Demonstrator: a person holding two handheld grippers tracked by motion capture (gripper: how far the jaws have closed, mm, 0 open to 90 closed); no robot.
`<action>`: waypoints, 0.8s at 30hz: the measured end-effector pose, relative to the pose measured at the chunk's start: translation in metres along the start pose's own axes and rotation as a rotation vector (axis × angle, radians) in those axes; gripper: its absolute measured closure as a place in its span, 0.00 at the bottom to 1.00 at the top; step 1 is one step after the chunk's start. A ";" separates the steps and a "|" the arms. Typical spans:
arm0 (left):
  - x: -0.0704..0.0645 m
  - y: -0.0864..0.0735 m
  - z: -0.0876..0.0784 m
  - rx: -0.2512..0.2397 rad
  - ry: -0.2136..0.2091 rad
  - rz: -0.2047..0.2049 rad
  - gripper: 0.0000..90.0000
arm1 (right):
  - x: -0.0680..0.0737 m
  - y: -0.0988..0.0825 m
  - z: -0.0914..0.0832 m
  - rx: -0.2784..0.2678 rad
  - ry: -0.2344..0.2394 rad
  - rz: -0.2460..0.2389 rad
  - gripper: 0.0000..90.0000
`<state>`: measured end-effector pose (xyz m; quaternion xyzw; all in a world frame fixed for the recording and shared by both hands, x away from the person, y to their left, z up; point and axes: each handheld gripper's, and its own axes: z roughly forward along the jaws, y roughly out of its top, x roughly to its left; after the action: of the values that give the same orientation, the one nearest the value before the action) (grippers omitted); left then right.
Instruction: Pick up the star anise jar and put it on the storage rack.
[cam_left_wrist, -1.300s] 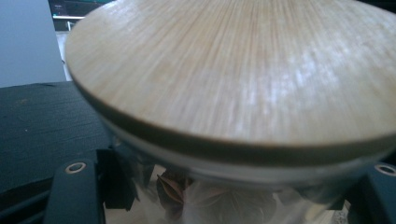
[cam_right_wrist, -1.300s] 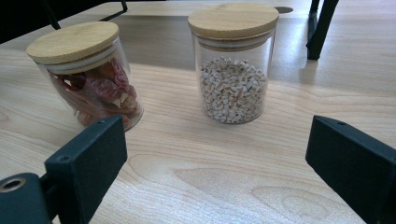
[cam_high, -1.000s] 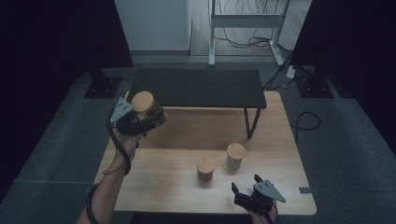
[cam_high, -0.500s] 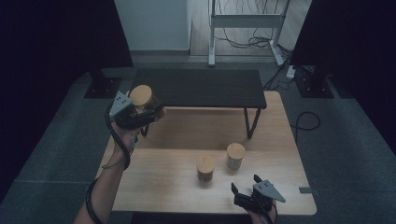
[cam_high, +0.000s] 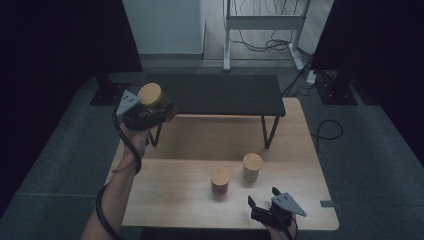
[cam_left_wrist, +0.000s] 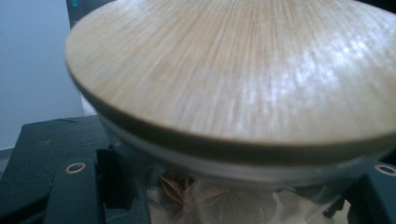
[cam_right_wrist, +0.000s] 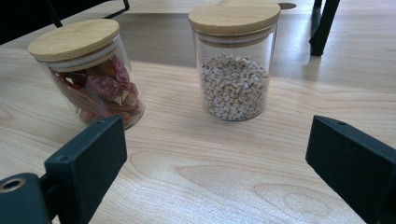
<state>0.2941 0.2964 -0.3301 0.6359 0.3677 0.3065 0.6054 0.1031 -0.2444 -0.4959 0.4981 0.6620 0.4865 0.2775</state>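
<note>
Left gripper (cam_high: 150, 114) is clamped on a glass jar (cam_high: 152, 97) with a wooden lid (cam_left_wrist: 233, 70), held up off the table's (cam_high: 170, 205) left edge by the black bench (cam_high: 220, 94). Right gripper (cam_high: 267, 210) sits wide apart near the front edge, facing the chili jar (cam_right_wrist: 88, 70) and the grain jar (cam_right_wrist: 235, 65).

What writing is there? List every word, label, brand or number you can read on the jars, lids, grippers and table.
None can be read.
Jar of red dried chillies: no label, plain wooden lid.
Jar of pale grains: no label, plain lid.
Jar in the left hand-held gripper: lid bare wood.
Wooden table: no markings.
</note>
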 end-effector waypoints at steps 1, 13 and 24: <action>0.000 0.002 0.001 0.001 0.009 0.005 0.29 | 0.000 0.000 0.000 0.000 0.000 0.000 0.05; 0.003 0.011 0.009 -0.004 0.028 0.024 0.29 | -0.001 0.000 0.000 0.002 0.001 0.004 0.05; 0.007 0.016 0.022 0.001 0.040 0.033 0.29 | 0.000 0.001 0.001 0.007 0.020 -0.003 0.04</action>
<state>0.3175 0.2907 -0.3161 0.6361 0.3693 0.3288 0.5924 0.1039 -0.2442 -0.4954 0.4932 0.6670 0.4889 0.2698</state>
